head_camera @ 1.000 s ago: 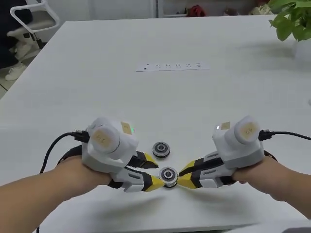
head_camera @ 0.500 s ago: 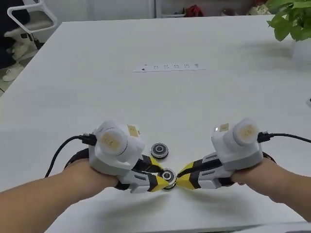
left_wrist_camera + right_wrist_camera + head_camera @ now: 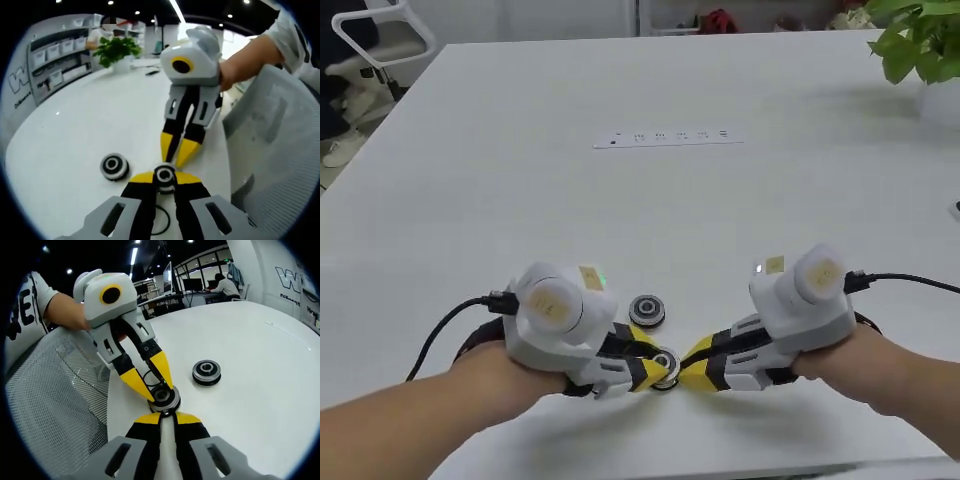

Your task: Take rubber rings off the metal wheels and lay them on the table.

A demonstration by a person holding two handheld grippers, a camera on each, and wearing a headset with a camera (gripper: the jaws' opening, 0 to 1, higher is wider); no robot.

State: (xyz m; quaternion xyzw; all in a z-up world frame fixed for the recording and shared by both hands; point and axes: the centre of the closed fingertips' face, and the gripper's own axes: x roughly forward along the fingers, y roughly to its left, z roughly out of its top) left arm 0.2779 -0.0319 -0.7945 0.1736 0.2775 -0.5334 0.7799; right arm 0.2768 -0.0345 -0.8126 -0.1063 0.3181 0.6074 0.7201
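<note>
A small metal wheel (image 3: 665, 364) with a black rubber ring around it sits near the table's front edge, between both grippers. My left gripper (image 3: 165, 178) is shut on the wheel (image 3: 165, 174), one yellow fingertip on each side. From the opposite side, my right gripper (image 3: 163, 418) is shut, its tips pinching the rubber ring at the wheel's (image 3: 165, 397) near rim. A second wheel (image 3: 647, 309) with its ring on lies flat just beyond them. A loose thin black ring (image 3: 161, 221) lies on the table under my left gripper's jaws.
The white table (image 3: 650, 210) stretches far ahead, with a white power strip (image 3: 668, 137) in its middle. A potted plant (image 3: 920, 40) stands at the far right corner. The table's front edge is close below my hands, with a mesh chair (image 3: 55, 410) beside it.
My left gripper has rolled and edged a little right, closer in on the wheel. The right gripper and the second wheel have hardly shifted.
</note>
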